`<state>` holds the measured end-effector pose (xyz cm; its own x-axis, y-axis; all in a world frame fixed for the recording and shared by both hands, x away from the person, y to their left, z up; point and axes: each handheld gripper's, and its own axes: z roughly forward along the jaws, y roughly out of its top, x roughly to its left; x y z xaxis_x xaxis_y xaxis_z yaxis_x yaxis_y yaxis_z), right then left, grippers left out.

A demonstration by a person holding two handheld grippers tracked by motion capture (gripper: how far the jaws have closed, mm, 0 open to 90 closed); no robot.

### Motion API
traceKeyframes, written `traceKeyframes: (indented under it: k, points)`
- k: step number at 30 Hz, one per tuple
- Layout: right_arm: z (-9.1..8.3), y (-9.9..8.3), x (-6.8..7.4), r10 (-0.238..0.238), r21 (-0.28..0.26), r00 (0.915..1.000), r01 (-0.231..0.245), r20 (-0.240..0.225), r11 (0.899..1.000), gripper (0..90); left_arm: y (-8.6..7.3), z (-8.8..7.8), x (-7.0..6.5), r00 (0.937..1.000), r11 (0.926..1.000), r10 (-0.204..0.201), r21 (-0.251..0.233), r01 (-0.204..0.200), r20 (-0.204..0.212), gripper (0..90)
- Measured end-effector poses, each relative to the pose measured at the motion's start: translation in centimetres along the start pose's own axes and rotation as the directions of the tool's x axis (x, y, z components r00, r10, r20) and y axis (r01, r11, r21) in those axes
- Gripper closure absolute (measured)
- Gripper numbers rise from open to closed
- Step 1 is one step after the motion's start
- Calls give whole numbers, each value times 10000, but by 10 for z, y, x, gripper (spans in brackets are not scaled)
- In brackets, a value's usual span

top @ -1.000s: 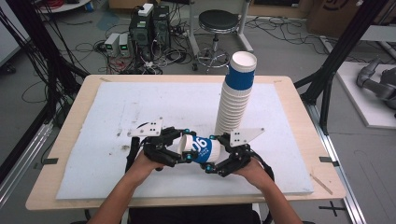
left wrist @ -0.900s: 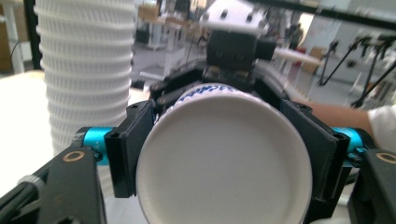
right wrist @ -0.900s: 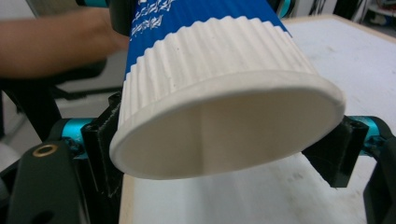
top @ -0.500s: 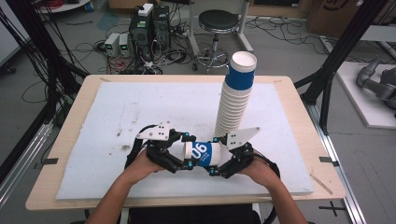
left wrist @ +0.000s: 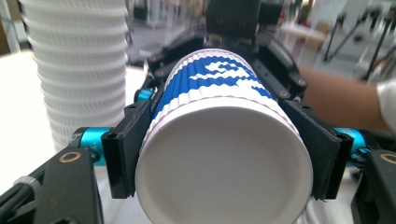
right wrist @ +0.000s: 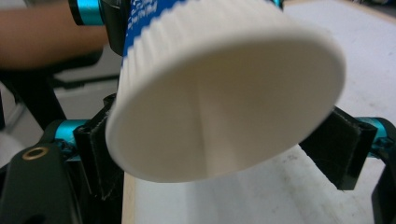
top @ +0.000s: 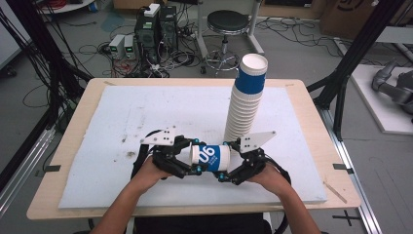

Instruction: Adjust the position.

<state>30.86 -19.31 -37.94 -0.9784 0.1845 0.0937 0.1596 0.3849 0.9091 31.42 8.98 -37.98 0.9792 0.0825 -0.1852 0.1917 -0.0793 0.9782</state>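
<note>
Left gripper (top: pixel 195 165) level above the board (top: pixel 122 117), reaching in from the left on a forearm from the bottom edge, jaws just now closing and clamped on the base end of the cup (top: pixel 210 157). Right gripper (top: pixel 226 171) opposite, reaching in from the right, wrist angled inward, jaws set either side of the cup's mouth end; right-hand pad standing a little clear of the rim in the right gripper view, left-hand pad close behind it, so grip hard to confirm there. Both hands (top: pixel 151 170) low near the front edge, grey plates tilted on top. Cup lying on its side between the two grippers, held off the board, just in front of the stack (top: pixel 246 102). Blue band with white figures round a ribbed white wall, plain white rolled rim, flat white base. In the left gripper view, base (left wrist: pixel 224 163) facing the lens, black pads (left wrist: pixel 123 149) tight on both flanks, stack (left wrist: pixel 79 60) rising at the left, far gripper dark behind. In the right gripper view, open mouth (right wrist: pixel 224 93) turned toward the lens, blurred, inside pale and featureless, blue band cut off at the top. Contact of the right pads masked by the cup's rim; figures on the band partly wrapped out of sight; foot of the stack hidden behind the right gripper's plate.
</note>
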Motion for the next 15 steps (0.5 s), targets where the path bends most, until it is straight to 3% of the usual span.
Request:
traceKeyframes:
  k: [3,6,10,15]
  points:
    - [-4,0,-1,194,-417,9998,-197,-66,9989,147,-1,-1,1,9998,9987,-143,-481,148,108,272]
    - [-5,0,-1,36,-623,9998,-47,-174,9980,171,-3,1,1,9995,9989,-220,-409,230,247,272]
    - [-7,0,-1,-477,-130,9985,474,-263,9988,188,-7,4,1,9989,9988,-409,293,401,248,270]
    - [-11,3,-1,-683,553,9975,693,-199,9961,203,-7,7,-2,10000,9936,5,1131,1,-60,256]
